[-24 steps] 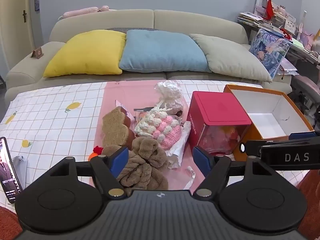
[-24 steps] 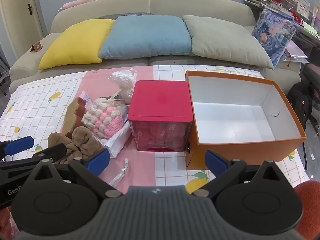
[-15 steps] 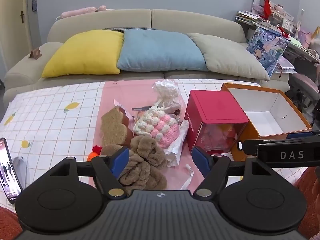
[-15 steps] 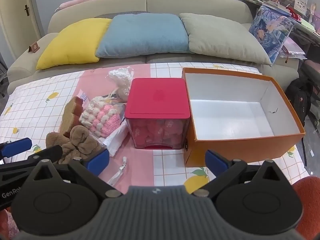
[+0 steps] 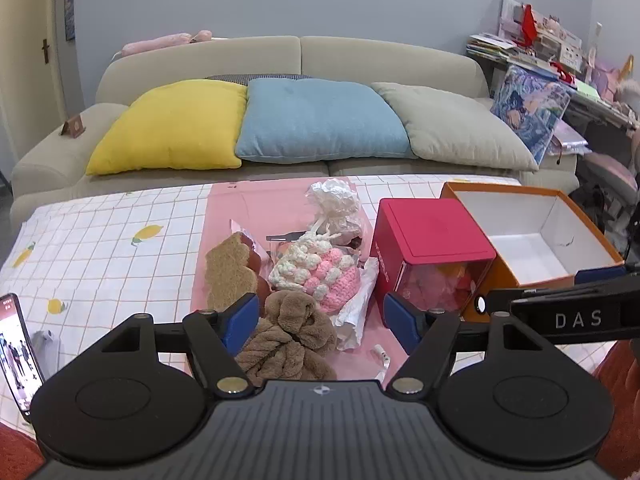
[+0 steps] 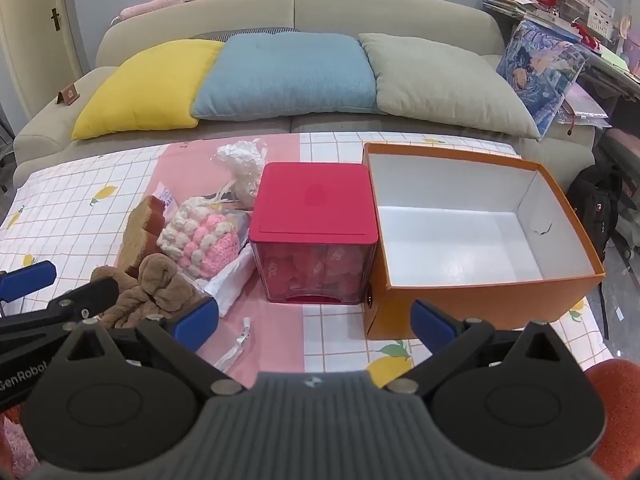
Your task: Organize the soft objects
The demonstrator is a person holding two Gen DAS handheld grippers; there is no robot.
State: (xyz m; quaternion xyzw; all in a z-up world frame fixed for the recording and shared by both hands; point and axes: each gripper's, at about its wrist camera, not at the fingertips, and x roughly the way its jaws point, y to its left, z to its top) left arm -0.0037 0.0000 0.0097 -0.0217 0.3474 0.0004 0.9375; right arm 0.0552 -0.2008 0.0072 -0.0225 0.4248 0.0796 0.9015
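Both views pulled back slightly; your left gripper (image 5: 318,314) and right gripper (image 6: 314,326) sit apart, holding nothing. Brown plush (image 5: 286,340) lies near-left, orange box (image 6: 480,308) right. Risk: you snag the plastic wrap (image 5: 356,304) alongside.

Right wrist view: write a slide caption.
Open right claw faces the empty orange box beside a red-lidded container.

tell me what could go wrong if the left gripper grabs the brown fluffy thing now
The brown plush piece touches the pink-and-white crochet item and crinkled white wrapper, so closing the open left gripper may drag those along. The red-lidded box stands between the pile and the orange box, so a low carry could bump it.
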